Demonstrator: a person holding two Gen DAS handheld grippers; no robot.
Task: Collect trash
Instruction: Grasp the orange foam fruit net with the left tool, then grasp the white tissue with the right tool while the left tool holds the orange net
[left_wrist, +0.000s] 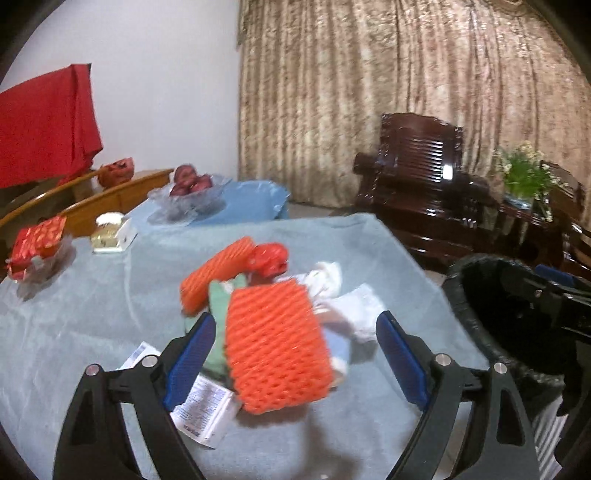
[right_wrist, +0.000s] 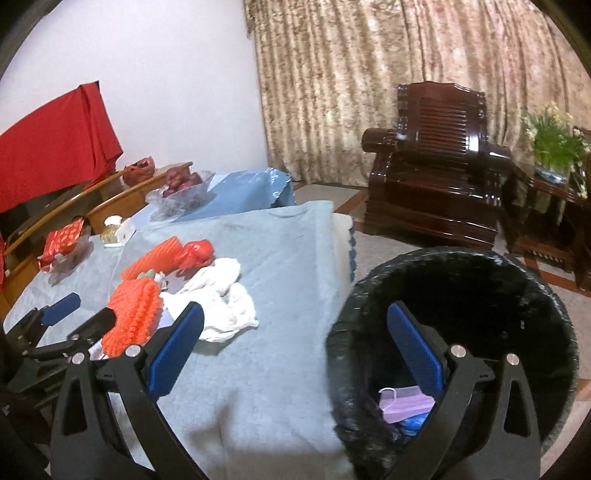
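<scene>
Left tool (left_wrist: 295, 354): wide open, empty, straddling orange foam net (left_wrist: 277, 347).
Right tool (right_wrist: 295, 347): wide open, empty.
Bin (right_wrist: 517, 273): round, black liner; contents half hidden.

A heap of trash (left_wrist: 273, 325) is piled on the table (left_wrist: 92, 332). A bin (right_wrist: 454, 332) is set just right of the table's edge, a mask (right_wrist: 402, 402) lying inside. An armchair (right_wrist: 436, 184) is placed behind.

Your left gripper (left_wrist: 295, 354) stood spread wide, an orange foam net (left_wrist: 277, 347) filling the gap between its fingers. In the right view, bare table (right_wrist: 280, 258) lay at centre, and the bin's (right_wrist: 461, 266) mouth gaped lower right.
</scene>
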